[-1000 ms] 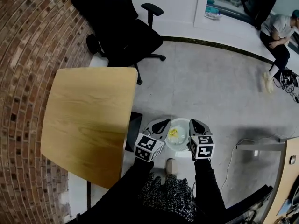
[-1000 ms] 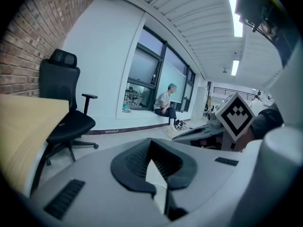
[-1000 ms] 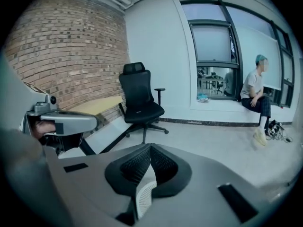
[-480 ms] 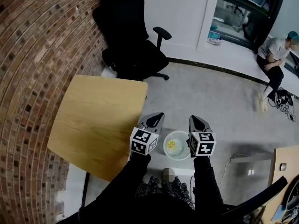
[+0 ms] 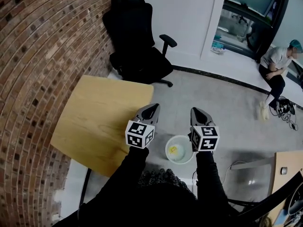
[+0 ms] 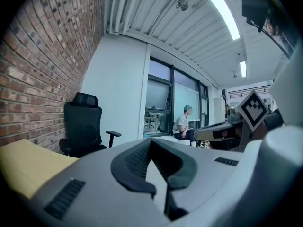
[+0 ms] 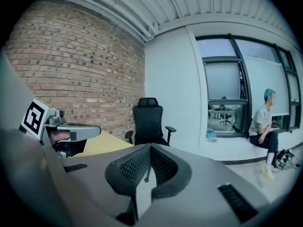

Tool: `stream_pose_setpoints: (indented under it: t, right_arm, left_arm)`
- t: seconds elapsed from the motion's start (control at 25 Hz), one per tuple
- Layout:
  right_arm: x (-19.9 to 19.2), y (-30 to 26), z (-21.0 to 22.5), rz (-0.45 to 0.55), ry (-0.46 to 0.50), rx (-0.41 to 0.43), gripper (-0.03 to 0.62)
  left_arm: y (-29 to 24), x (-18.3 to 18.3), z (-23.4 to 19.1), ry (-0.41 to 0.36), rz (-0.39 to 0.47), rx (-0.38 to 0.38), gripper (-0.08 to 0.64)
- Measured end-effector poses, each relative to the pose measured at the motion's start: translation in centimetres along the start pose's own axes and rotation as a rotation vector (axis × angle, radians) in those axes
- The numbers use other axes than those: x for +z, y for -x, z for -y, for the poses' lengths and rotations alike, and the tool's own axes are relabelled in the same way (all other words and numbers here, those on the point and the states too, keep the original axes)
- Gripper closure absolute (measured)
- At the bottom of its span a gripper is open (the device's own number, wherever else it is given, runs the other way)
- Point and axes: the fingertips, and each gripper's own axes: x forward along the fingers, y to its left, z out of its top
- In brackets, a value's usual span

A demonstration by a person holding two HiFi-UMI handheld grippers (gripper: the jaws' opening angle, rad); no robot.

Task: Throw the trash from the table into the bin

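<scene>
Trash (image 5: 174, 149): small yellow crumpled bit, lying down inside the bin
Bin (image 5: 167, 150): round white plastic bucket on the smooth grey floor
Table (image 5: 102, 117): flat light-wood top with rounded corners, just left of the bin
Left gripper (image 5: 152, 109): jaws pinched together, empty, up over the bin's left side
Right gripper (image 5: 195, 111): same deal, jaws closed on nothing, above the bin's right rim
Pads: dark, ribbed
</scene>
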Motion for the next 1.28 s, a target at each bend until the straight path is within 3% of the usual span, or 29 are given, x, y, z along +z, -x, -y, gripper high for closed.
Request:
stream_pose_setpoints:
  t: [0.28, 1.28]
  right_arm:
    - [3.0, 1.0, -0.3, 0.075, 0.022, 0.003, 0.581]
    - [3.5, 0.6, -2.2, 0.064, 0.053, 0.02, 0.581]
  left_arm:
    - [0.5, 2.3, -0.2, -0.017, 0.039, 0.016, 0.56]
    - [1.6, 2.9, -1.2, -0.043, 0.05, -0.001, 0.56]
